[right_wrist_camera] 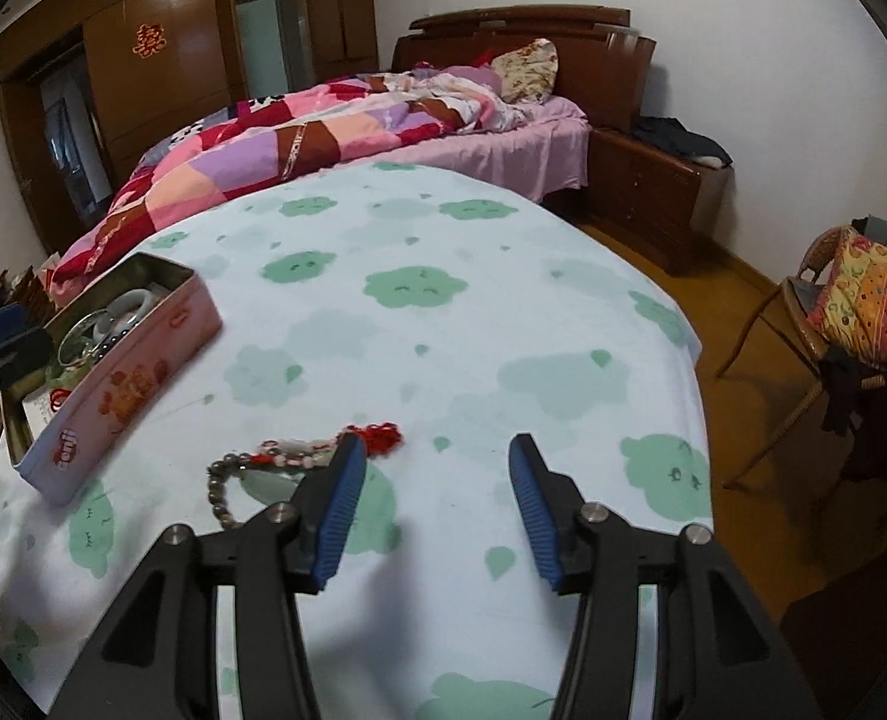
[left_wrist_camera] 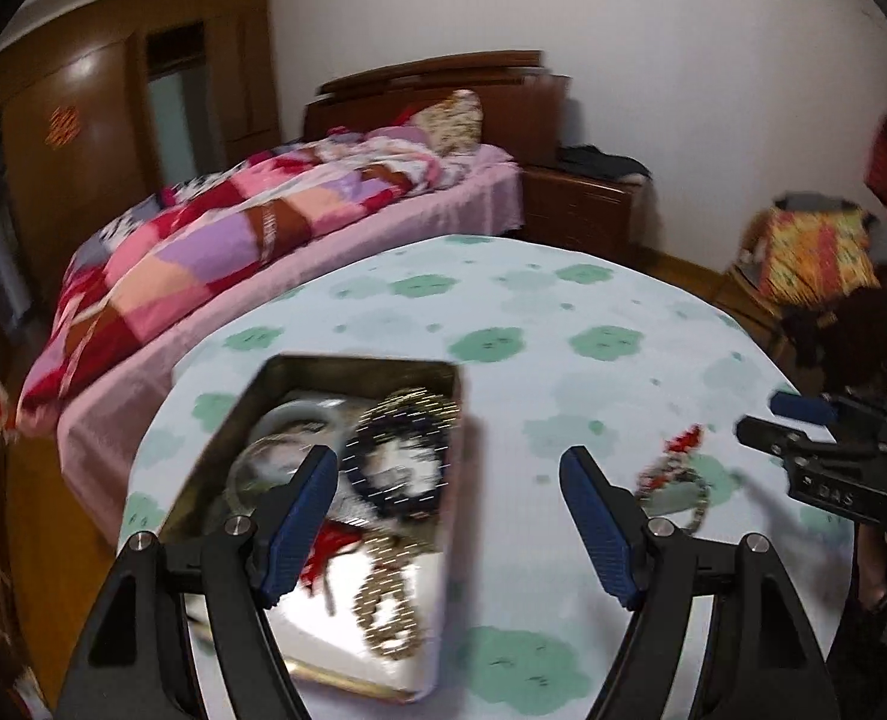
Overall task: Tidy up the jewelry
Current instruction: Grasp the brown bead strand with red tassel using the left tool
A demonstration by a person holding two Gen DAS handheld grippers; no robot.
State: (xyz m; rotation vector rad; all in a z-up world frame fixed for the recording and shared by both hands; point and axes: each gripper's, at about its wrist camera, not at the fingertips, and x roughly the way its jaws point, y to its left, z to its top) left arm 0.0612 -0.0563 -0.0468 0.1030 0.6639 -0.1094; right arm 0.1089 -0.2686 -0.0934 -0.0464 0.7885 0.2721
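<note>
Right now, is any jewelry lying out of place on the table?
Yes. One beaded bracelet with a red tassel lies on the tablecloth, outside the open pink tin that holds the other pieces. Neither gripper holds it.

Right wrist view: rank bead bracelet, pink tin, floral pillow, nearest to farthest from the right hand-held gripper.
From the right hand-held gripper:
1. Bead bracelet, on the cloth just beside its left finger.
2. Pink tin, farther left on the cloth, open, with jewelry inside.
3. Floral pillow, far back at the head of the bed.
</note>
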